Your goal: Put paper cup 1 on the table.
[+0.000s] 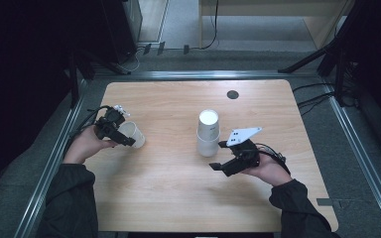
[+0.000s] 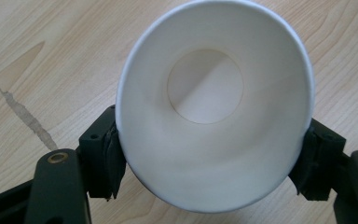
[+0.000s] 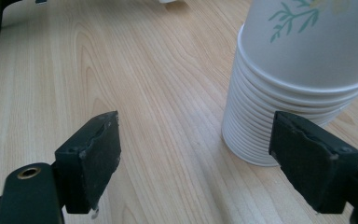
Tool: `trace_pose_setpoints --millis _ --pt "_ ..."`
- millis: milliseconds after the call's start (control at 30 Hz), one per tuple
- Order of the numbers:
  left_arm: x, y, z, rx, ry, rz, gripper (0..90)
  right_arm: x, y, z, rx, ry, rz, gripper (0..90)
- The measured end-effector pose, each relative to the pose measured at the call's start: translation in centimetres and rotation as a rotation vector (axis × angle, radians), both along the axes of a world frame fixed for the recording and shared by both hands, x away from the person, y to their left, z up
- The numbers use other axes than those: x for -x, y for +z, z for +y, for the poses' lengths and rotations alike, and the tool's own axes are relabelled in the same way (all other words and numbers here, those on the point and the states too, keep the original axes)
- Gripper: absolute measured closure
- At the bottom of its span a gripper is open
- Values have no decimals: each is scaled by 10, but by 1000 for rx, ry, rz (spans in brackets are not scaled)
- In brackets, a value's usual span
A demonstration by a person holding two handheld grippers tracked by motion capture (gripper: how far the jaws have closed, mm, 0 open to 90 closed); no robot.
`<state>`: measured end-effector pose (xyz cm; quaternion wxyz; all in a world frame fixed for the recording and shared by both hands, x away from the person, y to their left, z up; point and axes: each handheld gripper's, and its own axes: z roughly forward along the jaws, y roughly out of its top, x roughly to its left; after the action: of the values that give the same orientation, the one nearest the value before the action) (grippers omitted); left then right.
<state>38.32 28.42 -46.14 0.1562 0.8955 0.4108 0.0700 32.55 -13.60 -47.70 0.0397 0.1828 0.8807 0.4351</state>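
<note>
The left gripper (image 1: 121,134) clasps a single paper cup (image 1: 133,134) tipped sideways, mouth toward its camera. The right gripper (image 1: 222,155), jaws spread wide, hovers low just beside the upside-down cup stack (image 1: 208,133) on the worktop (image 1: 173,193).

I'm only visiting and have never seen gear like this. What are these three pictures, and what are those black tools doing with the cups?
A person sits at a wooden table with a hand-held two-jaw gripper in each hand. One picture looks down from above; the other two come from cameras riding on the grippers. The left gripper has its jaws shut on a single white paper cup, whose open mouth faces that camera. The right gripper is open beside an upside-down stack of cups, not holding it.
</note>
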Motion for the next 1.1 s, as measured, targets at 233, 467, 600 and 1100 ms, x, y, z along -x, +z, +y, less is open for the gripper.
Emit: trace_pose_setpoints --millis 233,467,600,1100 --pt "-2 -7 -4 -21 -4 8 252 0 -1 0 4 0 -3 170" --pt "-3 -9 -8 -22 -1 8 239 -1 -1 0 1 1 -1 170" --pt "-3 -9 -9 -23 -3 1 228 -1 -1 0 0 1 -1 170" --pt "-5 -12 -11 -4 10 -18 188 -2 -1 -1 -1 -2 -1 170"
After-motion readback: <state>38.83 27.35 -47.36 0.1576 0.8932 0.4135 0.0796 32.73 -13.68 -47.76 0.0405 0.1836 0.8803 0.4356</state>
